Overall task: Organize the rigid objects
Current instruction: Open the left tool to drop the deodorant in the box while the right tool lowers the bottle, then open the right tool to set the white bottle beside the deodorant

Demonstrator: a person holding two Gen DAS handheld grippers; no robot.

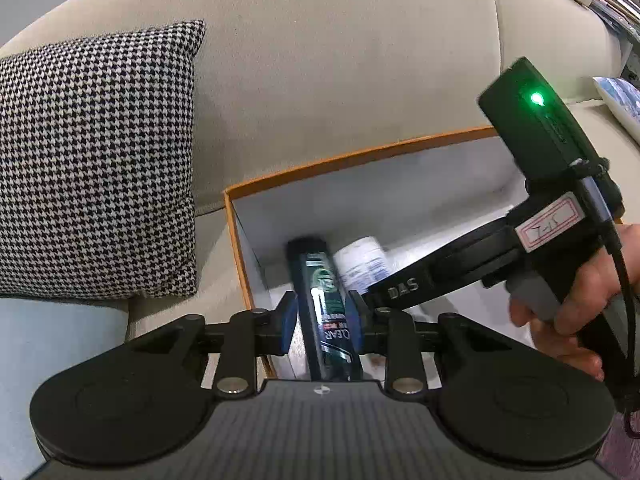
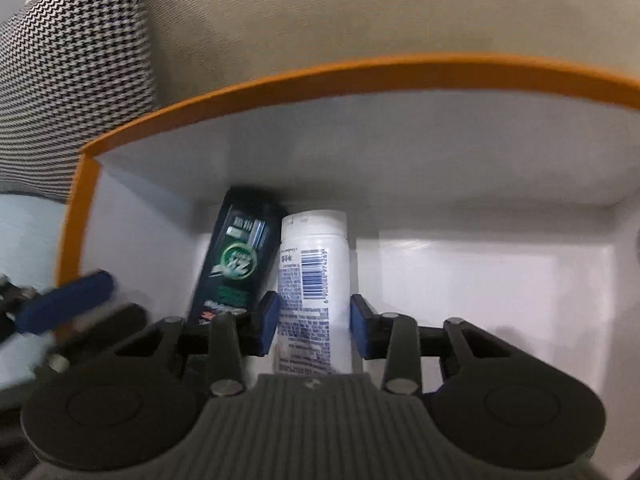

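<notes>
Left gripper (image 1: 322,312) clamps dark bottle (image 1: 320,280) | right gripper (image 2: 314,320) clamps white bottle (image 2: 314,276) | laid together, box (image 2: 280,76) far-left corner, likely for tidy packing.

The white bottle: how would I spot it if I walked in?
Find the orange-rimmed box on the beige sofa. Two bottles lie side by side at its left end. The white bottle is the right one, with a barcode, beside the dark green bottle.

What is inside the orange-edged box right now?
Two bottles lie side by side in the box at its left end: a dark green bottle and a white bottle. The grippers cover their near ends and the floor beneath.
</notes>
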